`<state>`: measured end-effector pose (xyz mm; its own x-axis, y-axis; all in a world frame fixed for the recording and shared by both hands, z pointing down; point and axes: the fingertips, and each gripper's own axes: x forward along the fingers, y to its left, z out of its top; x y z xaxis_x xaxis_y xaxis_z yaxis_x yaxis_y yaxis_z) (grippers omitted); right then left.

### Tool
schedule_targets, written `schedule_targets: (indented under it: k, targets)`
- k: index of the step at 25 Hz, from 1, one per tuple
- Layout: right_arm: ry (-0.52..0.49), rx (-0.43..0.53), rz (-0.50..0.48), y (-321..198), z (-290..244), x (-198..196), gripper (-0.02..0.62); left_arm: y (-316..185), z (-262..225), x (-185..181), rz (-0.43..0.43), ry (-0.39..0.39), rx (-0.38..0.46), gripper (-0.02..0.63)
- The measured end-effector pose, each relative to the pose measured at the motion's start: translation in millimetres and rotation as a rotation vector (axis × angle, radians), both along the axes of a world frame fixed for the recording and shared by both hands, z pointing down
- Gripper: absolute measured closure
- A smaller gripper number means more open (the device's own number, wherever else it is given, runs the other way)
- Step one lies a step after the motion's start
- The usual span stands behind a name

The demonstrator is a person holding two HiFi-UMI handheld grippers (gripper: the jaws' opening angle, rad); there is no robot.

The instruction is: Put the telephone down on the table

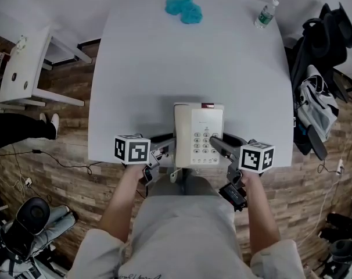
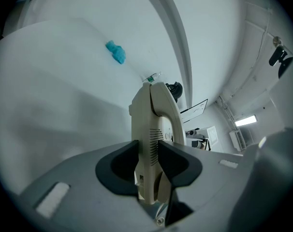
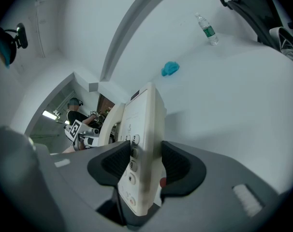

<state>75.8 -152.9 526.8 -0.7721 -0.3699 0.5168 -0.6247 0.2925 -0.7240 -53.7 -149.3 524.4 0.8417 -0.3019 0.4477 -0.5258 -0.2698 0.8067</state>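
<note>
**Forearms [image 1: 121, 202] and two grippers hold a telephone [image 1: 198, 133] at the near edge of the table [image 1: 164, 74]**

Left gripper [image 1: 167, 148] pinches the handset flank of the cream push-button telephone. Right gripper [image 1: 218, 144] pinches the keypad flank. In each gripper view the dark jaw pads press flat on the casing, so both grips look firm. The telephone sits midway along the near edge, its front overhanging. Whether its base touches the top cannot be told. A blue crumpled cloth [image 1: 183, 9] lies by the far edge and a water bottle [image 1: 266, 13] stands at the far right corner, both well apart from the telephone. Judged step: carrying in, before set-down. The next move calls for a level advance onto the table, then lowering until the base rests, then spreading both pairs of jaws.
</note>
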Motion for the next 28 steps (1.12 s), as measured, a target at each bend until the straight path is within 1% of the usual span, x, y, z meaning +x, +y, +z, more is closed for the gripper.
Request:
schedule_targets:
  k: [8, 28]
  targets:
    - [0.011, -0.013, -0.004, -0.6, 14.8, 2.7, 0.387, 0.0, 17.0, 2.6, 0.009, 0.003, -0.024, 0.465]
    - [0.011, -0.069, 0.022, -20.0, 55.4, 4.8, 0.387, -26.2, 55.3, 4.0, 0.036, -0.007, -0.056, 0.465]
